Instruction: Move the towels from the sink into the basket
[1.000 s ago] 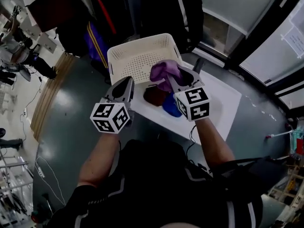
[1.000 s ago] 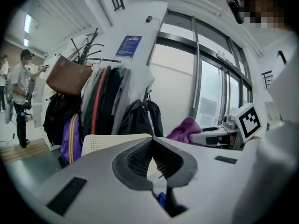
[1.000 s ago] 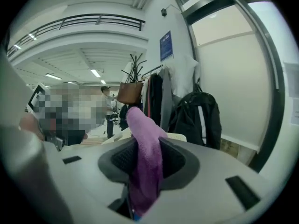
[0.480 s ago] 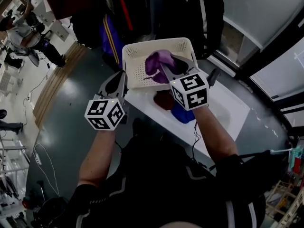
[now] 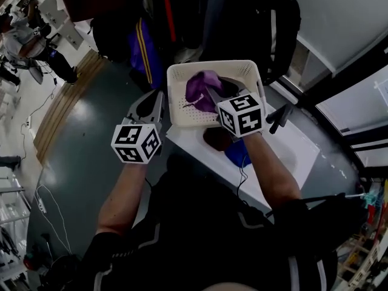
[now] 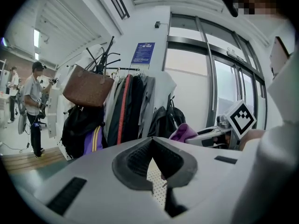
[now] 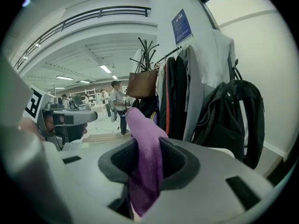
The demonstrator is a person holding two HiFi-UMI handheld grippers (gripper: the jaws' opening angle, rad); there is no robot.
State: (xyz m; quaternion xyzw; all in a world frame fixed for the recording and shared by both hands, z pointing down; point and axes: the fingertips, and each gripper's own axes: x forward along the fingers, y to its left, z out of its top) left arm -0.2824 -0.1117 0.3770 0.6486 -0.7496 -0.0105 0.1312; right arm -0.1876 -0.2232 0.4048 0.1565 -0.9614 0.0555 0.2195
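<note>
One towel (image 5: pixel 199 88) hangs over the basket (image 5: pixel 179 76); the sink (image 5: pixel 290 153), other towels (image 5: pixel 217 139) in it, lies just before the basket; coats (image 5: pixel 182 17) behind.

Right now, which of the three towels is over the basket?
The purple towel, clamped in the right gripper's jaws above the basket; the maroon towel and the blue towel lie in the sink.

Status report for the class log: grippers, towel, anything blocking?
Right gripper shut on purple towel, above basket. Left gripper shut, empty. Red towel, blue towel in sink. Nothing blocking.
</note>
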